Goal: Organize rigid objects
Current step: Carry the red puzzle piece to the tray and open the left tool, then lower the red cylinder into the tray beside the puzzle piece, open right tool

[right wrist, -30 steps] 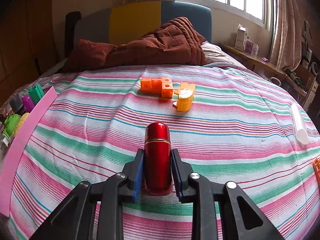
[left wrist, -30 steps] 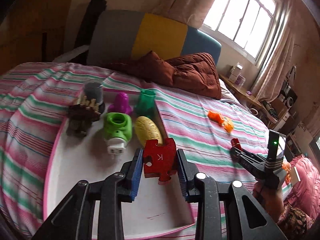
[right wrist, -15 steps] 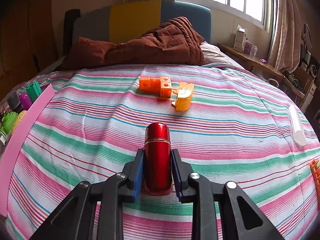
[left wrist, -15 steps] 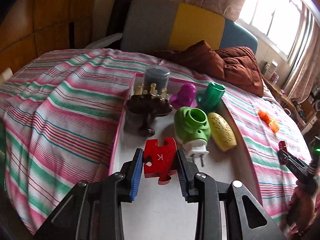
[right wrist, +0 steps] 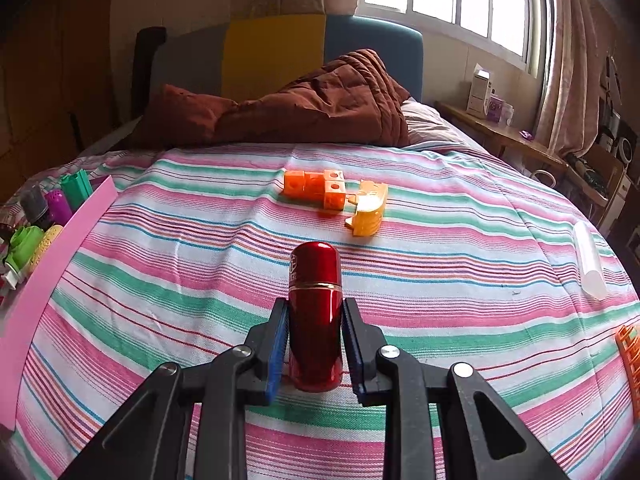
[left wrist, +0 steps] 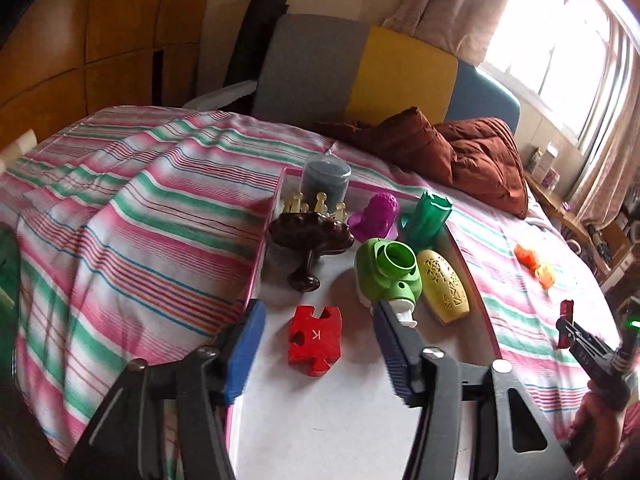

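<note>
A red puzzle piece marked K lies flat on the white floor of the pink-rimmed tray. My left gripper hangs over it, its jaws opening, with the piece loose between the blue pads and touching neither. Behind it in the tray stand a green plug-in toy, a yellow oval case, a dark brown stand, a purple figure, a teal cup and a grey jar. My right gripper is shut on a glossy red cylinder above the striped bedspread.
Orange blocks and a yellow-orange piece lie on the bed beyond the red cylinder. A white tube rests at the right edge, an orange grid item lower right. A brown quilt is heaped by the headboard.
My left gripper swung left over the tray, then opened and let go of the red puzzle piece, which now lies on the tray floor. The right gripper kept still, holding the red cylinder.
</note>
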A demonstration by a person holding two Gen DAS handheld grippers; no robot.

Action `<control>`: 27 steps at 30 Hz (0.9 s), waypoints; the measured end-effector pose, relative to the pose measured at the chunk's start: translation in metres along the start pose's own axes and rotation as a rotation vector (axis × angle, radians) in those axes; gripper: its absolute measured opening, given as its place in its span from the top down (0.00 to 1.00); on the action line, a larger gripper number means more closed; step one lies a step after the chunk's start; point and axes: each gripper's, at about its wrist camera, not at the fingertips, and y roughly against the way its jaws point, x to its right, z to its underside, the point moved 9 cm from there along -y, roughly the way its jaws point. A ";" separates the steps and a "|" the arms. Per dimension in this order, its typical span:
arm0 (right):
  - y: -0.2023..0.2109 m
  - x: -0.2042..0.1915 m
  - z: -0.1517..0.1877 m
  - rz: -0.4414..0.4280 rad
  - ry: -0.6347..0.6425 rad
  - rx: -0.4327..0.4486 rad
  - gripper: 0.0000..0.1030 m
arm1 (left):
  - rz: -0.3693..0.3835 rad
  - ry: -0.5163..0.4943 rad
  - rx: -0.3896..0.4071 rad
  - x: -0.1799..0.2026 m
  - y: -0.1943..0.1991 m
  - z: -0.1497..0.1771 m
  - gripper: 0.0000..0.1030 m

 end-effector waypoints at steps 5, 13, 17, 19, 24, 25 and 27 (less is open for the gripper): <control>0.010 -0.011 -0.001 -0.043 0.019 0.021 0.75 | 0.002 0.035 0.004 -0.002 0.013 0.004 0.24; 0.033 -0.050 -0.002 -0.177 0.000 0.007 0.75 | -0.034 0.036 -0.026 -0.004 0.019 0.017 0.09; 0.052 -0.091 -0.006 -0.292 -0.016 0.008 0.75 | -0.045 0.041 -0.025 -0.006 0.020 0.019 0.06; 0.061 -0.118 -0.007 -0.347 0.019 0.007 0.75 | -0.061 0.042 -0.018 -0.008 0.022 0.017 0.05; 0.080 -0.182 -0.005 -0.466 0.125 -0.007 0.75 | -0.082 0.079 0.022 -0.020 0.030 0.008 0.02; 0.083 -0.193 -0.004 -0.487 0.136 -0.015 0.75 | -0.085 0.090 0.031 -0.024 0.032 0.005 0.02; 0.087 -0.212 -0.003 -0.528 0.151 -0.033 0.75 | -0.093 0.116 0.044 -0.032 0.035 0.000 0.02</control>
